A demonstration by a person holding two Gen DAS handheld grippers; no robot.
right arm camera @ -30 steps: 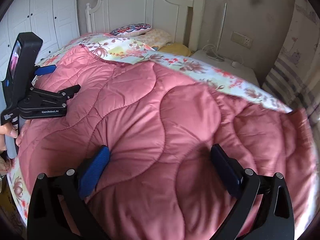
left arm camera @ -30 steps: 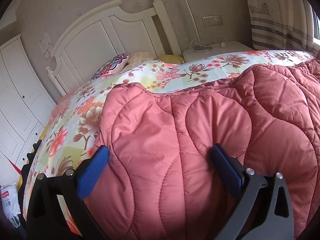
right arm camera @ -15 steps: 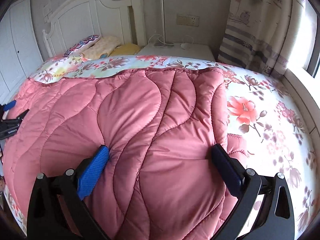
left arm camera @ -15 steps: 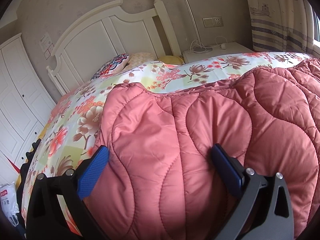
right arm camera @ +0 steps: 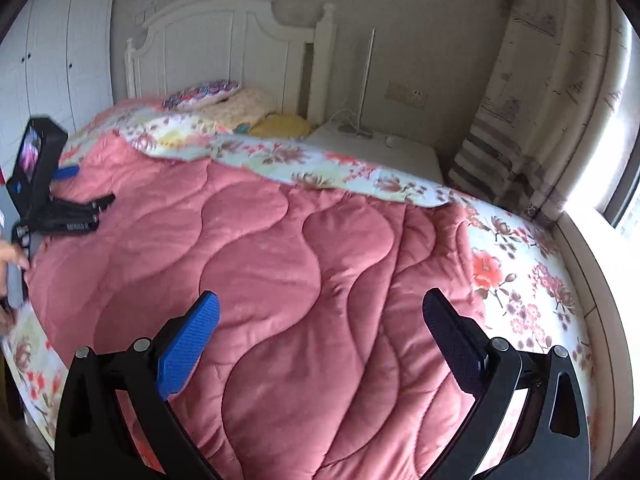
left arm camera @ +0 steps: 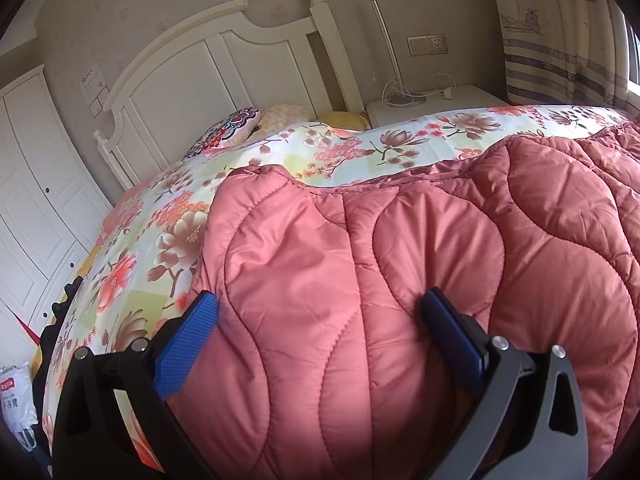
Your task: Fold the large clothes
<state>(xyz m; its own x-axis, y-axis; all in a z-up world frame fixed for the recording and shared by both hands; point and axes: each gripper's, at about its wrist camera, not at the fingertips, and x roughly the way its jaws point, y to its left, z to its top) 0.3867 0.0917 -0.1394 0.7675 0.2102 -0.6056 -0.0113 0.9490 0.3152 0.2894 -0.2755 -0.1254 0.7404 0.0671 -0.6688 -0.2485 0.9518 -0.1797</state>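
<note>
A large pink quilted coat (left arm camera: 400, 260) lies spread over the bed's floral sheet (left arm camera: 160, 248). My left gripper (left arm camera: 320, 320) is open at its near left corner, and the padded fabric bulges up between the two blue fingers (left arm camera: 188, 344). In the right wrist view the same pink coat (right arm camera: 280, 260) covers most of the bed. My right gripper (right arm camera: 320, 320) is open low over its near edge, with nothing pinched. The left gripper (right arm camera: 94, 184) shows at the far left, held by a hand (right arm camera: 10, 256).
A white headboard (left arm camera: 224, 64) and pillows (right arm camera: 224, 100) are at the far end. A white nightstand (right arm camera: 380, 148) with a lamp pole and cables stands by the curtain (right arm camera: 540, 92). A white wardrobe (left arm camera: 32, 184) and a plastic bag (left arm camera: 16, 400) are on the left.
The right wrist view swung toward the window side, then back left, so the left gripper is in view again. The left gripper has barely moved; both stay open.
</note>
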